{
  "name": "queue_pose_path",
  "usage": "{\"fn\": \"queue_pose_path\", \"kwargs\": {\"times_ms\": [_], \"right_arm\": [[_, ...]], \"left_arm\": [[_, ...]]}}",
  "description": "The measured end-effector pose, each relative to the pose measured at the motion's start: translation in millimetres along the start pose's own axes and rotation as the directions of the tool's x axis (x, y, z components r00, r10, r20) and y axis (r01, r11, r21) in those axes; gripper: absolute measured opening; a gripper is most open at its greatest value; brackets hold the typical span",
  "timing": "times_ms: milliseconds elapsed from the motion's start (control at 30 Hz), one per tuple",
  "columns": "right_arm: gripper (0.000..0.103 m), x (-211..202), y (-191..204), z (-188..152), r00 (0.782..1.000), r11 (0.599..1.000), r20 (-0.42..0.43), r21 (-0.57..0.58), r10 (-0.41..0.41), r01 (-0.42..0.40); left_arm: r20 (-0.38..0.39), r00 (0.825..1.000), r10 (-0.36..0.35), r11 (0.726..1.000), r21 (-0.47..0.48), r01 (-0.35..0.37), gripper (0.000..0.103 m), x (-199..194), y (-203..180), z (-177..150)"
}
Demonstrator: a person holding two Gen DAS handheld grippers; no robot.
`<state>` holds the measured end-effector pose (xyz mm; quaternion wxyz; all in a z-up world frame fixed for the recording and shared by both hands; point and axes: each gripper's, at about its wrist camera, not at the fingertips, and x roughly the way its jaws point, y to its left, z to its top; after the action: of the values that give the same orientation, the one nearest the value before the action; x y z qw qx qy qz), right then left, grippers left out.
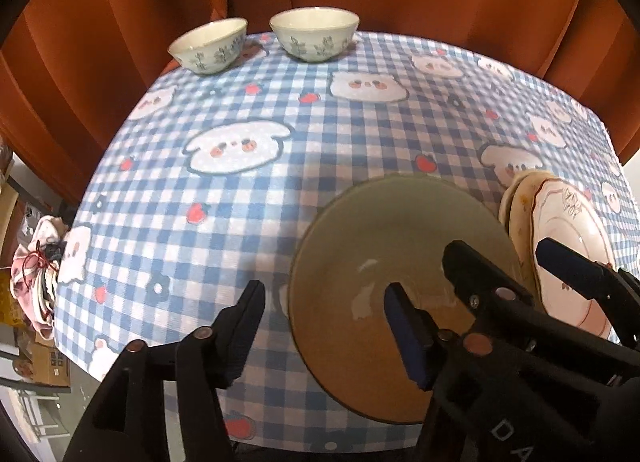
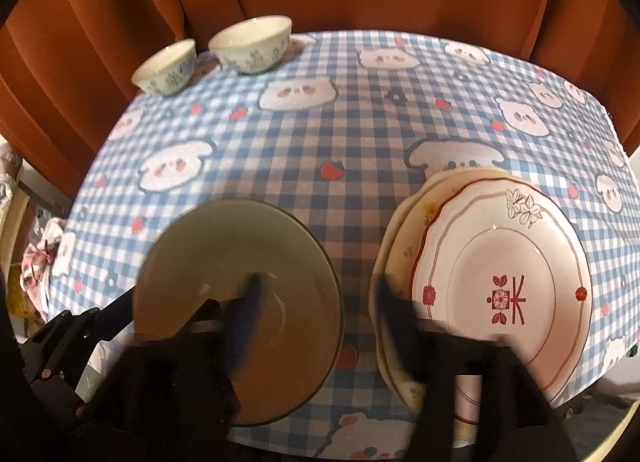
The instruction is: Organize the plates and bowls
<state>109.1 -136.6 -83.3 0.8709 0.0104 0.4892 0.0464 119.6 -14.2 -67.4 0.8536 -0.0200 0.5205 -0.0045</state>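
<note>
The table, under its blue checked cloth (image 1: 280, 189), carries three groups of crockery, and the sorting looks partly done. Largest is the stack of plates (image 2: 500, 286) at the near right, a pink-rimmed one with red flower marks on top of at least two cream ones that sit slightly askew beneath it. Just beside it to the left, apart from it by a strip of cloth, lies the big olive-green bowl (image 1: 400, 262), resting flat near the front edge. Well apart, at the far left corner, stand two small white bowls (image 1: 312, 37) with blue plant prints, close together but not nested. The left gripper (image 1: 320, 314) hangs over the green bowl's near-left rim with its jaws apart, one finger outside on the cloth and one above the bowl's inside, pressing on nothing. The right gripper (image 2: 316, 294) is also spread wide and empty, one finger over the green bowl, the other over the edge of the plate stack. The step in hand appears to be letting go of the green bowl cleanly: I would lift both straight up to clear the rim, avoid nudging the uneven plates, then go for the small bowls.
</note>
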Motion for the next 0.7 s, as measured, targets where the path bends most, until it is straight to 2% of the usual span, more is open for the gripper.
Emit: {"fn": "queue_pose_path", "kwargs": {"times_ms": [133, 333, 500, 700], "right_arm": [[0.078, -9, 5, 4, 0.999, 1.000, 0.042, -0.003, -0.002, 0.002], [0.078, -17, 18, 14, 0.997, 1.000, 0.069, -0.001, -0.016, 0.016], [0.078, -23, 41, 26, 0.995, 1.000, 0.097, 0.016, -0.021, 0.020], [0.078, -27, 76, 48, 0.992, 0.999, 0.121, 0.020, -0.042, 0.040]], "left_arm": [[0.027, 0.999, -0.027, 1.000, -0.004, 0.027, 0.065, -8, 8, 5], [0.074, 0.997, -0.018, 1.000, -0.001, 0.018, 0.065, -20, 25, 16], [0.112, 0.994, -0.014, 1.000, 0.005, 0.013, 0.065, -27, 51, 30], [0.134, 0.990, -0.042, 0.999, 0.025, 0.039, 0.065, -31, 86, 53]]}}
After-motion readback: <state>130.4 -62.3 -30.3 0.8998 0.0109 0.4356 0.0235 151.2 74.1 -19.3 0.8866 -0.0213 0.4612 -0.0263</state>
